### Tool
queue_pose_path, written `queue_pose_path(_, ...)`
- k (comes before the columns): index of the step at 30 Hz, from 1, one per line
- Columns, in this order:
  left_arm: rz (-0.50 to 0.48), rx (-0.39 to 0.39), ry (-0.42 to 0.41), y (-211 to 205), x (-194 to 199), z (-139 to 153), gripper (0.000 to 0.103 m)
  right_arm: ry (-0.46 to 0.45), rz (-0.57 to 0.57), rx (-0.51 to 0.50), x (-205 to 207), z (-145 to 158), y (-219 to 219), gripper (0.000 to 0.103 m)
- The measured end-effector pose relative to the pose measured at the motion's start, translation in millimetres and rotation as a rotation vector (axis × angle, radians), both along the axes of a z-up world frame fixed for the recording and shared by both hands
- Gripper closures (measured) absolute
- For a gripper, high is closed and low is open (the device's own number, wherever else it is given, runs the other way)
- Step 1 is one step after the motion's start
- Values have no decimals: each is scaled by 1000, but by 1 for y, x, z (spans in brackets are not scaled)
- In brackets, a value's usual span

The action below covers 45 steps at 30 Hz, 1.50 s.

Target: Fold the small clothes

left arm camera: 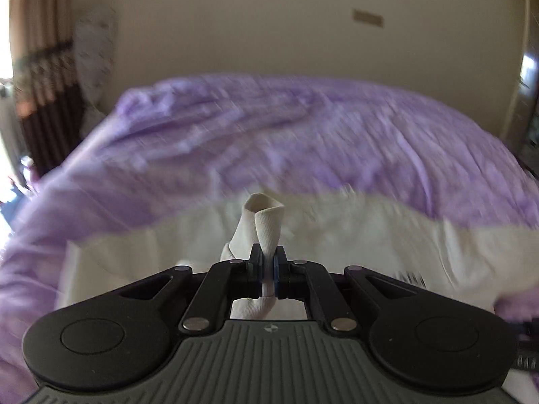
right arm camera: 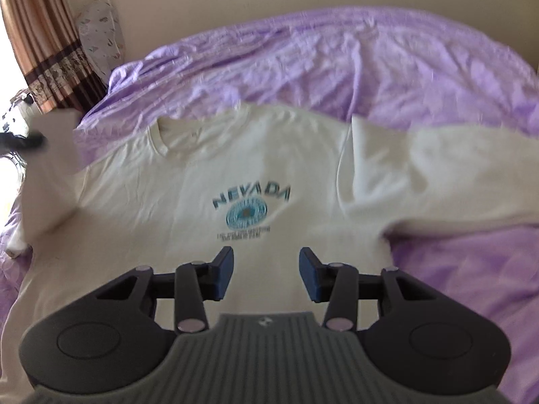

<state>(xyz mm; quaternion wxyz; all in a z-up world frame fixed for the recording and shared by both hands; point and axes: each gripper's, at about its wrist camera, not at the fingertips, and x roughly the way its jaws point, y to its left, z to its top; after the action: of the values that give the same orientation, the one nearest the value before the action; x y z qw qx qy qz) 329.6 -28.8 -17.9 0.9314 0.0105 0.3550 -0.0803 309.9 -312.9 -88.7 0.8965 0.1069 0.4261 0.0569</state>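
Observation:
A cream T-shirt point(right arm camera: 188, 165) with a blue "NEVADA" print point(right arm camera: 251, 198) lies face up on the bed, one sleeve point(right arm camera: 421, 168) spread to the right. My right gripper point(right arm camera: 266, 266) hovers open just below the print, with nothing between its blue pads. My left gripper point(left arm camera: 268, 269) is shut on a rolled fold of the shirt's cream fabric point(left arm camera: 264, 222), which sticks up past the pads. In the right wrist view that lifted edge of the shirt point(right arm camera: 50, 168) rises at the far left, below a dark blurred shape point(right arm camera: 23, 141). The left wrist view is blurred.
A wrinkled purple bedsheet point(right arm camera: 370, 60) covers the bed on all sides of the shirt. A patterned pillow point(right arm camera: 101, 30) leans on the beige wall at the back left, beside a brown striped curtain point(right arm camera: 40, 33).

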Motion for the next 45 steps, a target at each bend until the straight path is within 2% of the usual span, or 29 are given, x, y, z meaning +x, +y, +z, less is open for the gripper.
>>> queue_pose_path(4, -70, -12, 138, -11, 2, -52, 97, 21, 33, 18, 9, -9, 10, 62)
queue_pose_path(5, -94, -22, 172, -13, 5, -60, 92, 30, 41, 34, 13, -11, 12, 62)
queue_pose_path(7, -112, -57, 210, -7, 3, -66, 77, 51, 56, 63, 22, -13, 19, 62)
queue_pose_path(9, -152, -105, 225, 2, -3, -62, 52, 67, 74, 89, 31, -12, 29, 62)
queue_pose_path(11, -188, -159, 222, 17, -8, -49, 42, 84, 98, 143, 41, -11, 39, 62)
queue_pose_path(14, -196, -216, 190, 43, -8, -26, 41, 117, 127, 247, 56, -10, 58, 62)
queue_pose_path(18, -84, -143, 129, 88, 2, -5, 41, 145, 166, 291, 72, -17, 92, 62)
queue_pose_path(22, 23, -105, 130, 137, 10, -4, 41, 222, 123, 354, 92, -43, 104, 64)
queue_pose_path(24, 63, -103, 141, 158, 14, -7, 41, 247, 105, 385, 100, -56, 106, 76)
queue_pose_path(26, 88, -101, 149, 173, 16, -11, 41, 269, 90, 406, 108, -67, 109, 79)
queue_pose_path(27, 98, -103, 150, 179, 16, -12, 41, 274, 85, 402, 110, -71, 111, 92)
queue_pose_path(28, 103, -107, 153, 183, 16, -14, 41, 273, 81, 396, 109, -71, 113, 101)
queue_pose_path(29, 107, -111, 155, 187, 15, -16, 41, 267, 77, 391, 107, -70, 112, 103)
queue_pose_path(33, 111, -103, 170, 194, 13, -28, 41, 204, 105, 380, 90, -47, 107, 103)
queue_pose_path(35, 119, -88, 188, 192, 14, -34, 42, 227, 117, 349, 85, -43, 106, 103)
queue_pose_path(38, 133, -97, 192, 193, 12, -38, 42, 284, 123, 286, 80, -54, 106, 103)
queue_pose_path(39, 135, -102, 189, 193, 10, -37, 42, 290, 118, 295, 79, -58, 104, 96)
queue_pose_path(40, 136, -105, 185, 194, 10, -35, 42, 289, 98, 310, 78, -60, 100, 94)
queue_pose_path(41, 135, -104, 180, 195, 8, -33, 42, 281, 86, 327, 78, -62, 97, 82)
queue_pose_path(42, 138, -98, 174, 195, 8, -30, 42, 273, 82, 346, 78, -64, 95, 66)
queue_pose_path(43, 142, -92, 167, 197, 8, -27, 42, 271, 86, 368, 79, -66, 93, 63)
queue_pose_path(45, 153, -89, 156, 200, 8, -21, 42, 290, 79, 395, 83, -74, 93, 65)
